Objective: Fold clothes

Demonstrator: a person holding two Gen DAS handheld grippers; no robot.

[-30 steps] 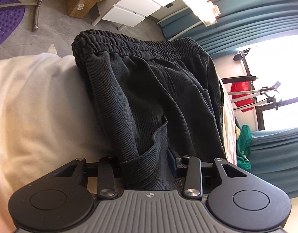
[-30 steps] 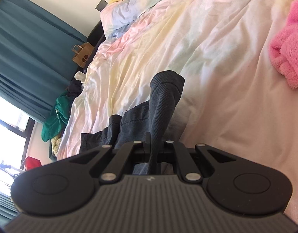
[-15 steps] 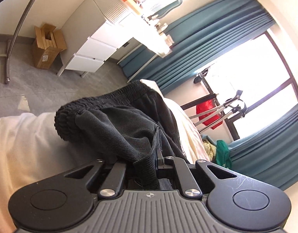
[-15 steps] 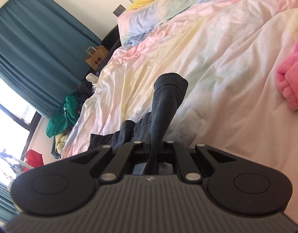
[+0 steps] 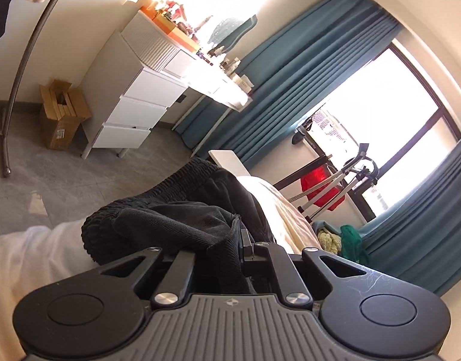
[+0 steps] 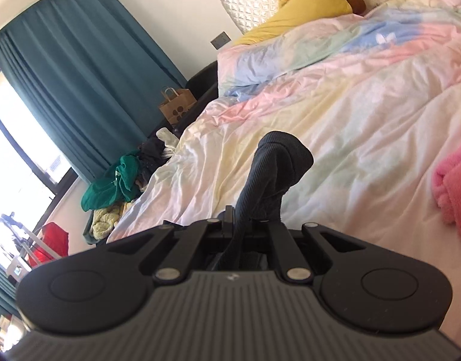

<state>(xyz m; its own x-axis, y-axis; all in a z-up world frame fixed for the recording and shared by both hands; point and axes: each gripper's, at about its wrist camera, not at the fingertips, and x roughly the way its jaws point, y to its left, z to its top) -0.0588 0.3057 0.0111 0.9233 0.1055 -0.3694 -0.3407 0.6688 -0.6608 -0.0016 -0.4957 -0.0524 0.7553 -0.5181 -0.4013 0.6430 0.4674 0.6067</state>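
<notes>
Between the fingers of the left gripper [image 5: 230,258] a fold of the black trousers [image 5: 182,219] is pinched tight, their elastic waistband bunched over the bed [image 5: 29,258]. The right gripper [image 6: 245,225] is clamped on another upright fold of them [image 6: 272,174] above the pastel duvet [image 6: 350,96]. Beyond stand a white dresser [image 5: 134,102] and teal curtains [image 5: 290,84].

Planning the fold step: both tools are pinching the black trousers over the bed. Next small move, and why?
Probably carry both ends toward the elastic waistband and lay them over it. The left tool and right tool are each shut on the black trousers, and the waistband end seems to rest on the bed.
</notes>
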